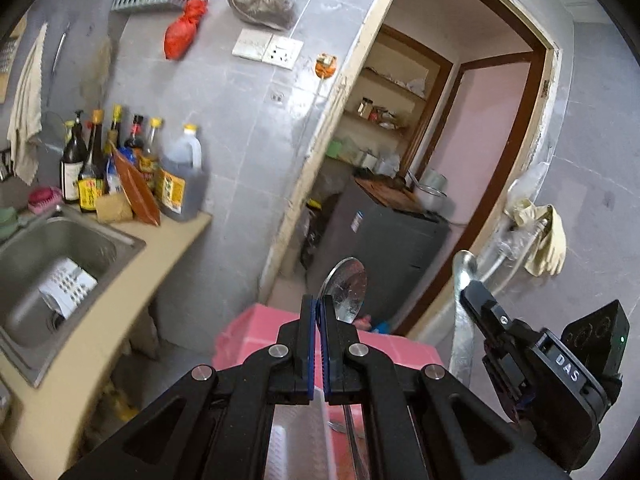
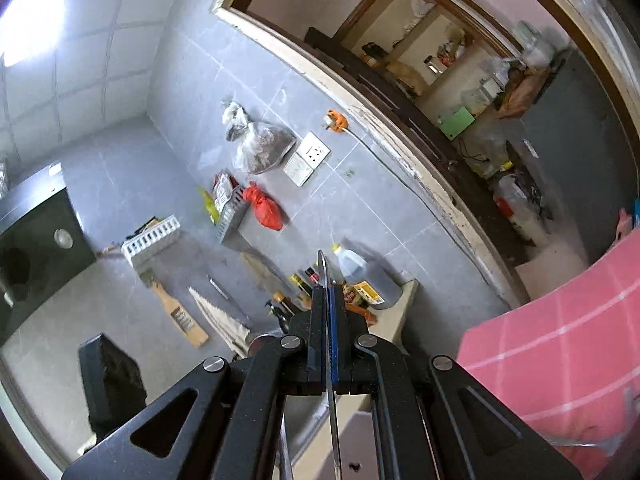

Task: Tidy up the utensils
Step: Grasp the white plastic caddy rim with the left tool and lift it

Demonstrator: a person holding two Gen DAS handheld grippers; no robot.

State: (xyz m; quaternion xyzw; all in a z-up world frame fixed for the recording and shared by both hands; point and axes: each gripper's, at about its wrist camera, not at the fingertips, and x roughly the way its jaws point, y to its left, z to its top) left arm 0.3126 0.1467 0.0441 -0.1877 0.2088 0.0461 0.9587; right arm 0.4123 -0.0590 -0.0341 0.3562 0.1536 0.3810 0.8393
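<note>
Both tongs clamp spoons in mid-air: left gripper (image 1: 319, 320) holds a spoon (image 1: 347, 289), right gripper (image 1: 470, 294) a second spoon (image 1: 464, 270); keeping them level, apart, should prevent clashing before the sink (image 1: 96, 236).

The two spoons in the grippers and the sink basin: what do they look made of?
Spoon in the left gripper: its bowl looks like polished steel, mirror-bright with reflections. Spoon in the right gripper: its handle and bowl are silvery with a duller sheen, probably steel too. Sink basin: brushed stainless steel by its grey matte shine and pressed rim.
</note>
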